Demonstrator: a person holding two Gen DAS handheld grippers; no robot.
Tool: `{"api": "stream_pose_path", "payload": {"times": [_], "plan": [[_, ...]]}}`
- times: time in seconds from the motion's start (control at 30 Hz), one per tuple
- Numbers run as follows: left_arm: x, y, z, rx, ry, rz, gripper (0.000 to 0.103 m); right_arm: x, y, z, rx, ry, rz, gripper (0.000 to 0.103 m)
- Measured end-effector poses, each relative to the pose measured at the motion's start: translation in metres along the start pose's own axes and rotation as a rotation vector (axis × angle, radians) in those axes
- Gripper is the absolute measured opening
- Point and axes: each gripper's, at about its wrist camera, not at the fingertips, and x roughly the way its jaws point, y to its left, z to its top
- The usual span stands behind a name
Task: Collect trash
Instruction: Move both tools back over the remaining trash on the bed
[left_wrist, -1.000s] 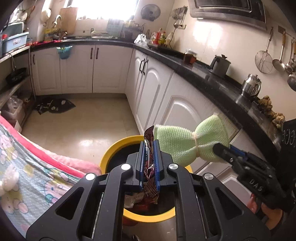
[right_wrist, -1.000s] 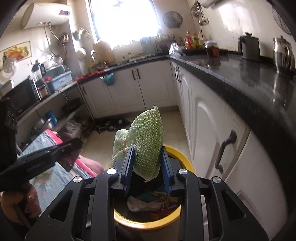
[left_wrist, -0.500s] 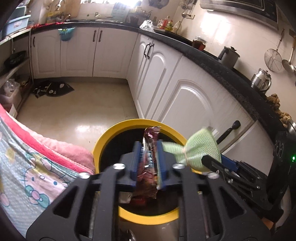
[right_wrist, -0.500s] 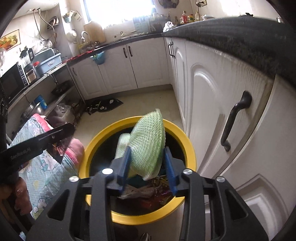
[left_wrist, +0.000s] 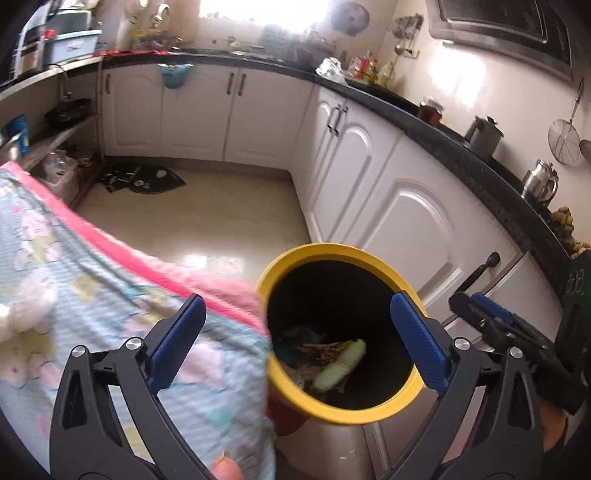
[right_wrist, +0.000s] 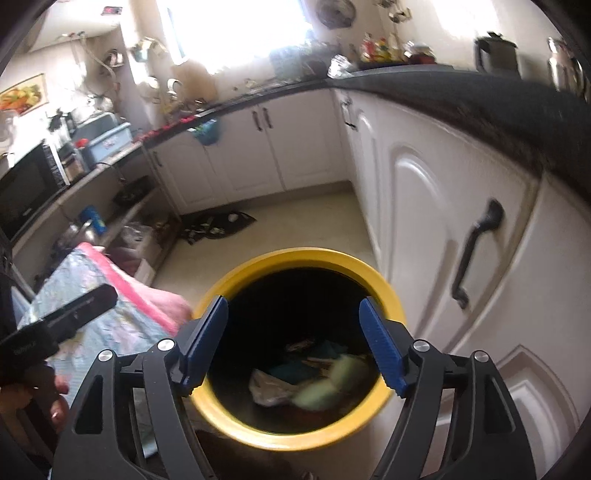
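Observation:
A round bin with a yellow rim stands on the kitchen floor beside the white cabinets. Inside lie the green mesh piece and other trash, including a crumpled pale wrapper. My left gripper is open and empty above the bin's left side, one finger over the blanket. My right gripper is open and empty right above the bin mouth. The right gripper's body shows in the left wrist view.
A pink-edged patterned blanket lies left of the bin, touching its rim. White cabinets with a dark handle run along the right under a black counter. A dark mat lies on the floor beyond.
Both grippers have opened. The brown wrapper and the green mesh piece have dropped into the bin. The left gripper has shifted left, over the blanket edge.

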Motion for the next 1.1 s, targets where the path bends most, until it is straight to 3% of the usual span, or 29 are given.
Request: {"api": "stream_pose_path", "payload": {"times": [0.57, 1.1], "plan": [[-0.125, 0.079, -0.022, -0.069, -0.146, 0.134, 0.092, -0.039, 0.112, 0.012, -0.179, -0.042, 0.265, 0.078], [-0.224, 0.154, -0.074, -0.095, -0.192, 0.258, 0.092, -0.008, 0.215, 0.012, -0.291, 0.065, 0.433, 0.078]]}}
